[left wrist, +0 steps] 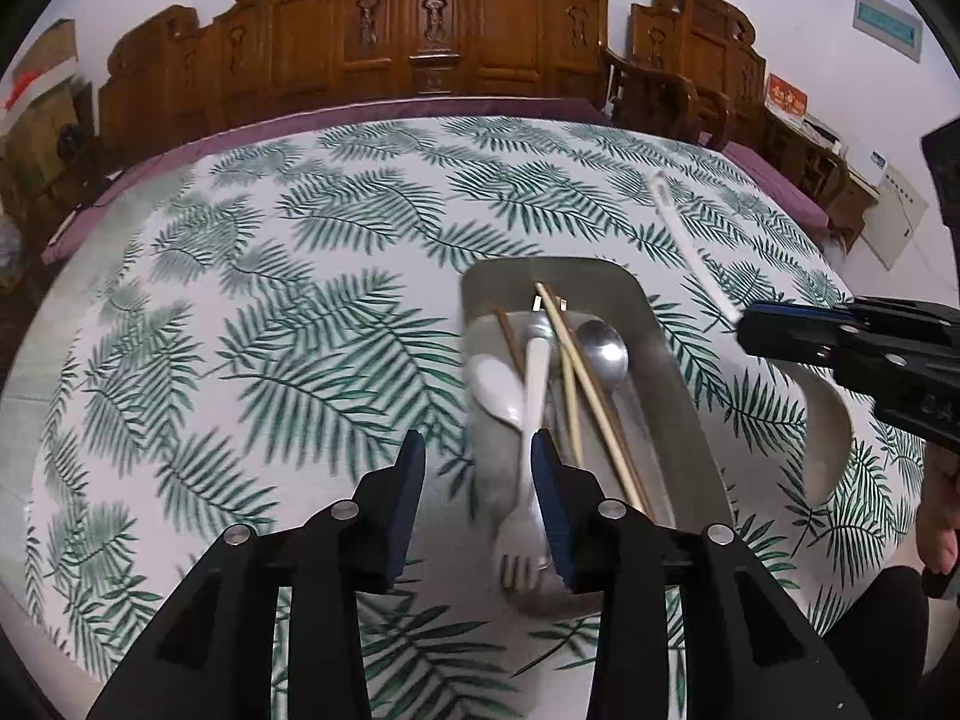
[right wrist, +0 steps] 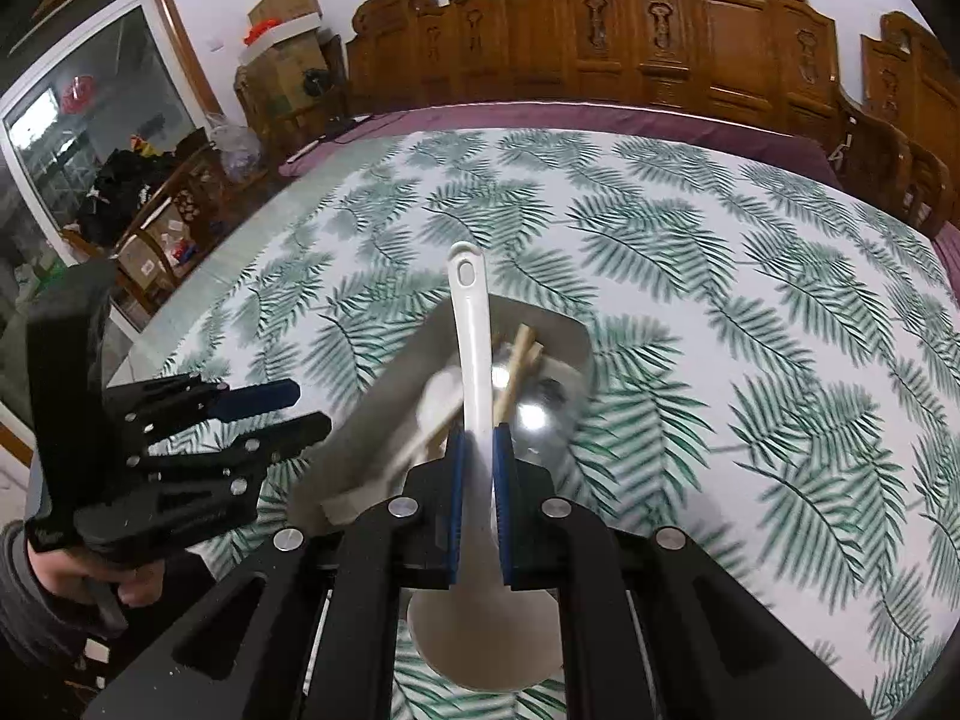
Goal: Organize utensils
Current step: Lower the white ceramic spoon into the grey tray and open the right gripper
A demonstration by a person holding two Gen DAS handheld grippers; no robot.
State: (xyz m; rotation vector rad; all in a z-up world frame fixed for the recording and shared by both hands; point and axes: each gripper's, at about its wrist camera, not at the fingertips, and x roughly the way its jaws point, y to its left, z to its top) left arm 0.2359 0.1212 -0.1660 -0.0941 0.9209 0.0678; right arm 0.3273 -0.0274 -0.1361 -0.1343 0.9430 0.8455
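Note:
A steel tray (left wrist: 672,360) lies on the leaf-print tablecloth and holds chopsticks (left wrist: 576,360), a steel spoon (left wrist: 603,348), a white spoon (left wrist: 495,387) and a white-handled fork (left wrist: 531,456). My left gripper (left wrist: 478,501) is open over the tray's near left side, with the fork between its fingers and loose. My right gripper (right wrist: 478,498) is shut on a white ladle (right wrist: 471,324), bowl near the camera, handle pointing out over the tray (right wrist: 384,396). In the left wrist view the ladle (left wrist: 690,240) and right gripper (left wrist: 780,336) sit right of the tray.
Carved wooden chairs (left wrist: 432,36) line the table's far side. A purple cloth edge (left wrist: 180,150) borders the tablecloth. Boxes and clutter (right wrist: 150,180) stand off to the left, past the table edge. My left gripper shows at the left (right wrist: 288,414) in the right wrist view.

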